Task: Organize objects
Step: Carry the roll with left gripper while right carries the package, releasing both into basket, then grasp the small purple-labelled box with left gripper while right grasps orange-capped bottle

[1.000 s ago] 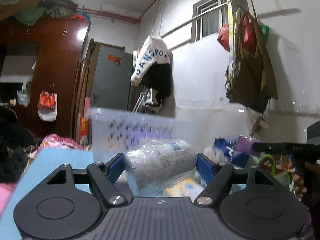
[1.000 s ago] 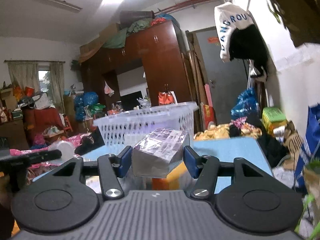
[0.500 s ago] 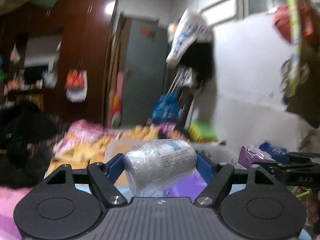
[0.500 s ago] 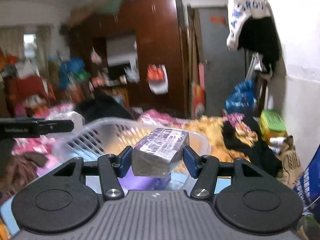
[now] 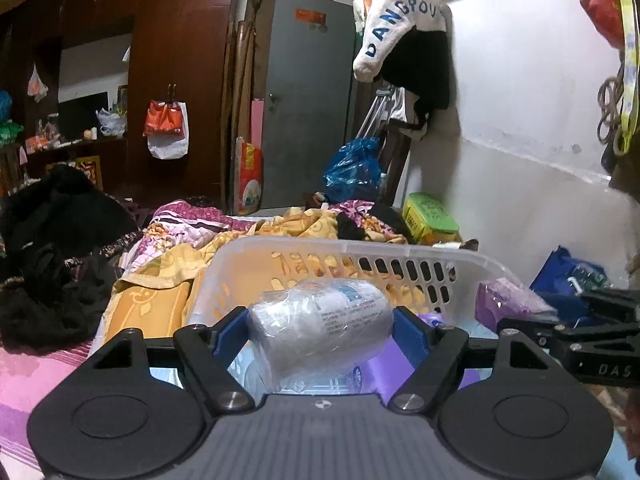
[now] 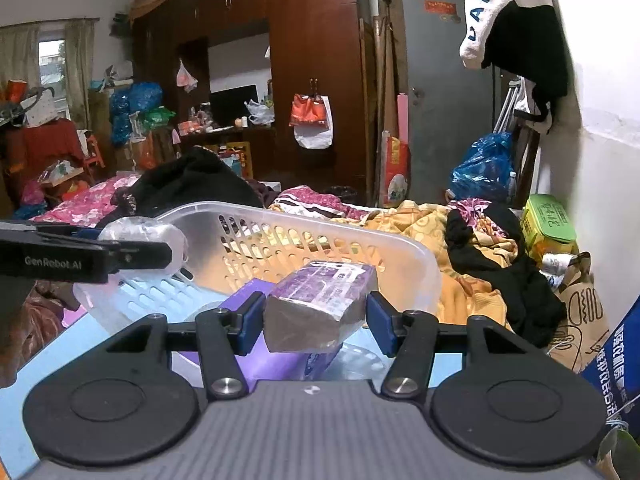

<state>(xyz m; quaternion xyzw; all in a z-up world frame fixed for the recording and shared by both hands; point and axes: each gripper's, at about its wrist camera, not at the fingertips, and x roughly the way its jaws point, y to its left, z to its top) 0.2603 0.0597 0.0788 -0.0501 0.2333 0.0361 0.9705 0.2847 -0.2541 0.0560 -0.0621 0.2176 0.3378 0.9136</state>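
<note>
My left gripper (image 5: 320, 330) is shut on a plastic-wrapped white roll (image 5: 320, 330) and holds it over the translucent white basket (image 5: 360, 248). My right gripper (image 6: 316, 312) is shut on a plastic-wrapped purple pack (image 6: 320, 304) above the same basket (image 6: 400, 248). Purple items (image 6: 256, 340) lie in the basket under both grippers. The right gripper with its purple pack (image 5: 508, 304) shows at the right of the left wrist view. The left gripper with its roll (image 6: 144, 236) shows at the left of the right wrist view.
The basket stands on a light blue surface (image 6: 60, 356). Behind it lie yellow and pink bedding (image 6: 416, 220) and black clothes (image 5: 60, 240). A green box (image 6: 550, 220) and bags sit by the white wall on the right. A dark wardrobe (image 6: 320, 60) and grey door stand behind.
Both grippers have risen and tilted down over the basket. Its rim now lies below the held items, and its inside shows. Both grips are unchanged.
</note>
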